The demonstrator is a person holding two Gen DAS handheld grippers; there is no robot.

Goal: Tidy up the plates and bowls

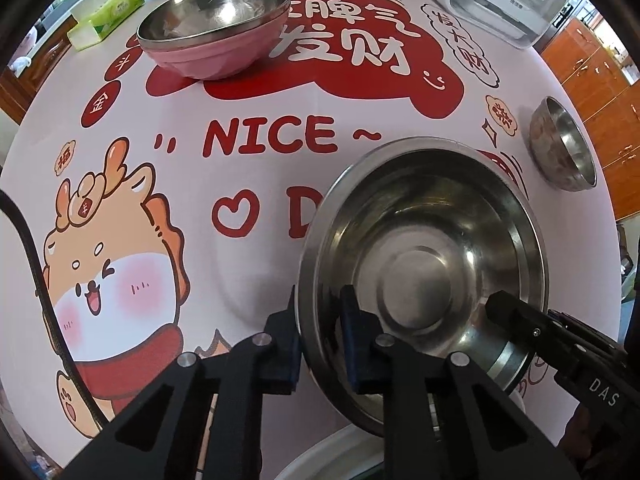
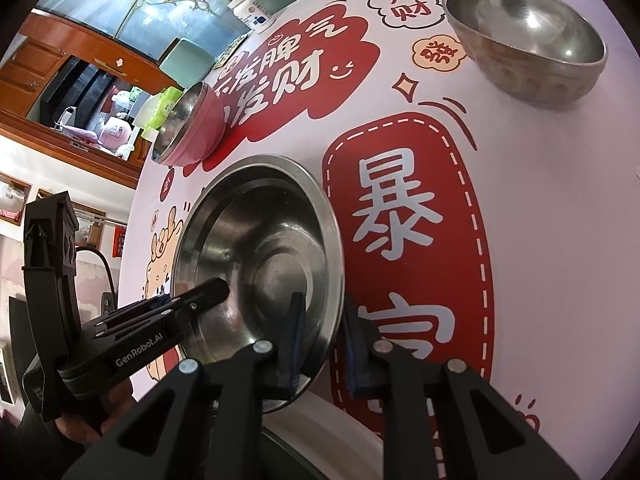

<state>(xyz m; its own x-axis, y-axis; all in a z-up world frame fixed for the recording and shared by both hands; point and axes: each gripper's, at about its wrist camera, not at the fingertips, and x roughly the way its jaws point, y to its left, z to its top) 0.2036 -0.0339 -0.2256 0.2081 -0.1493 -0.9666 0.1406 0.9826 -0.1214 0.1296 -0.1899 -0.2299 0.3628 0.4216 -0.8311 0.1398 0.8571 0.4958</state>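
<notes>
The steel plate point(image 1: 424, 264), a deep-rimmed stainless dish, sits at the near edge of the printed tablecloth point(image 1: 248, 184), low and right of centre in the left wrist view. It looks tipped slightly, its near side over a white rim that I cannot identify. Both grippers are clamped on it, so the step in hand appears to be a two-handed pickup of this plate.

The left gripper point(image 1: 320, 336) is nearly shut, its blue pads pinching the plate's rim at about 8 o'clock, one finger outside and one inside the dish. The right gripper point(image 2: 322, 344) is likewise almost closed on the rim, at about 4 o'clock of the plate in its own view; in the left view it enters at 4 o'clock.

Outward from the plate: a small steel bowl point(image 1: 560, 148) stands well apart at 1 o'clock, and a steel bowl nested in a pink bowl point(image 1: 216, 24) stands at 11 o'clock, far across the cloth. A tissue box point(image 1: 108, 12) lies beyond, at the table's edge.

Next, I judge, both hands must rise together and level, or the thin rim may slip from the pads.
</notes>
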